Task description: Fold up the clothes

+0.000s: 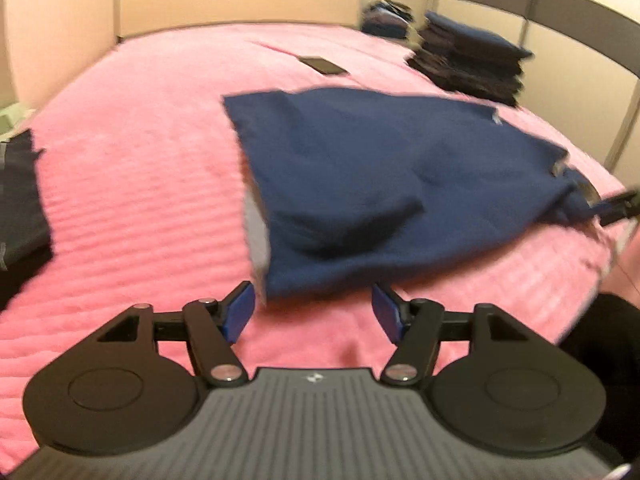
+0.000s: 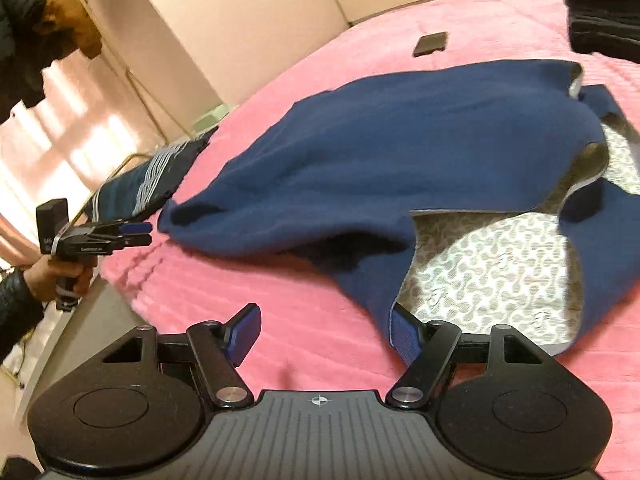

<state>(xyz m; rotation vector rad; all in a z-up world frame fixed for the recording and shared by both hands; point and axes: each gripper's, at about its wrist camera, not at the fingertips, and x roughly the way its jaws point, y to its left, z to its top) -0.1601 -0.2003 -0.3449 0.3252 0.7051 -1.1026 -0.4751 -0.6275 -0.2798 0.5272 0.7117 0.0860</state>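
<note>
A navy blue garment [image 1: 380,172] with a pale patterned lining [image 2: 492,264] lies rumpled on the pink bedspread [image 1: 132,208]. My left gripper [image 1: 314,312] is open and empty, just short of the garment's near hem. In the right wrist view the garment [image 2: 400,152] spreads ahead, its lining turned up at the right. My right gripper [image 2: 326,336] is open, its right finger [image 2: 404,336] touching the garment's near edge. The left gripper also shows in the right wrist view [image 2: 136,234], held by a hand beside the garment's left end.
A stack of folded dark clothes [image 1: 468,60] stands at the far right of the bed. A dark phone [image 1: 322,65] lies beyond the garment. Another dark striped garment [image 2: 160,180] lies at the bed's left edge. A headboard [image 1: 240,0] and wardrobe [image 1: 560,24] bound the room.
</note>
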